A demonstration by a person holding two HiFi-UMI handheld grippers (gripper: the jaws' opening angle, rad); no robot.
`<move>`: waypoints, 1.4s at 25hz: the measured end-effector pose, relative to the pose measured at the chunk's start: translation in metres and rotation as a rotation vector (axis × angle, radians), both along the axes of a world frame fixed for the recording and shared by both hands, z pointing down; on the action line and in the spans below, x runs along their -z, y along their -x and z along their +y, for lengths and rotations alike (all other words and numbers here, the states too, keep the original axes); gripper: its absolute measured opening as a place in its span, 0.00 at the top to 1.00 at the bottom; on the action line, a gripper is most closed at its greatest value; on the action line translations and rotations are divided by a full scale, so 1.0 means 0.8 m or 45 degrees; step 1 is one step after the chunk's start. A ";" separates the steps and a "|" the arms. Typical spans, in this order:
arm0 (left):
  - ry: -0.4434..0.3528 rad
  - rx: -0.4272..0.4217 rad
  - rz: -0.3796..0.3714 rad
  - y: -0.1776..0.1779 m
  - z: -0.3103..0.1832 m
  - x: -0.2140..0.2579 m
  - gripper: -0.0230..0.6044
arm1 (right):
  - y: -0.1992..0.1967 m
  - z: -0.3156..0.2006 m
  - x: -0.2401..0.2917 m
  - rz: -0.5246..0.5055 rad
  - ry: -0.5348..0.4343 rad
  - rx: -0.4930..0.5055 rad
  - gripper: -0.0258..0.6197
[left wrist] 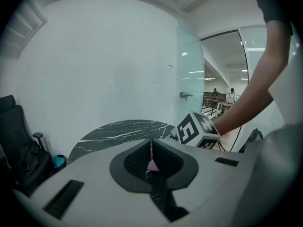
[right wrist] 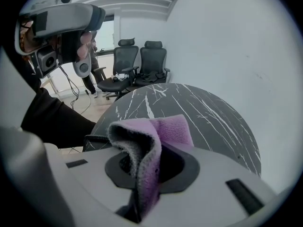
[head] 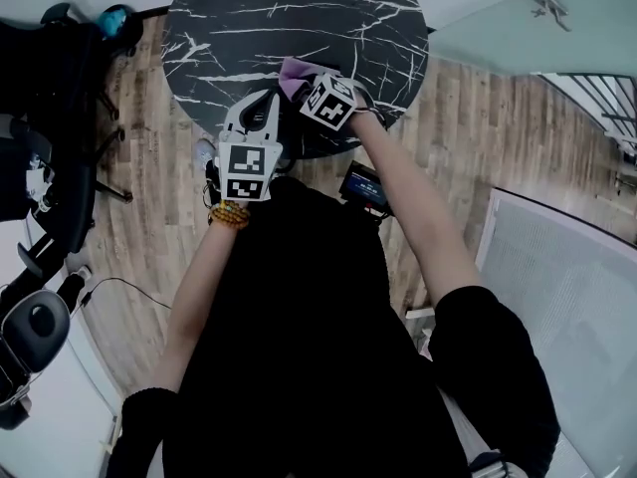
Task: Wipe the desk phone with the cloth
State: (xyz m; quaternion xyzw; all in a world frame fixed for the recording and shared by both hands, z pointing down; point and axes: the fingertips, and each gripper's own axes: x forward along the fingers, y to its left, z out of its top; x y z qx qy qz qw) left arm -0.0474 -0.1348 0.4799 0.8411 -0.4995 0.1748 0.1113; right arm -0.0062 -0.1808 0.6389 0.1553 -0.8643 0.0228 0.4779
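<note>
Table: one round black slab (head: 299,18) with white veining, standing on wood-plank floor; its near edge is covered by the grippers in the head view.
Chairs: two black office chairs (right wrist: 125,63) side by side beyond the table, in the right gripper view.
Grippers: two, each with one marker cube.
Left gripper (head: 267,103): over the near edge of the table, jaws brought together, only a thin slit between them. A pink sliver shows in that slit; probably the cloth beyond, not confirmed.
Right gripper (head: 311,86): just beside the left one, over the table. Jaws clamped on the cloth, their tips covered by it.
Cloth (right wrist: 165,126): one, purple fleece with a grey edge, bunched and standing up out of the right jaws above the table top.
Cord (right wrist: 94,138): one dark coiled length at the table edge, cut off by the right gripper's body.
Desk phone: cannot be made out in any view.
</note>
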 end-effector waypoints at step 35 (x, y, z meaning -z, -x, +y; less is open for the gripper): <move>0.044 -0.003 -0.018 -0.003 0.009 -0.016 0.93 | 0.005 0.023 -0.011 -0.056 0.031 -0.037 0.86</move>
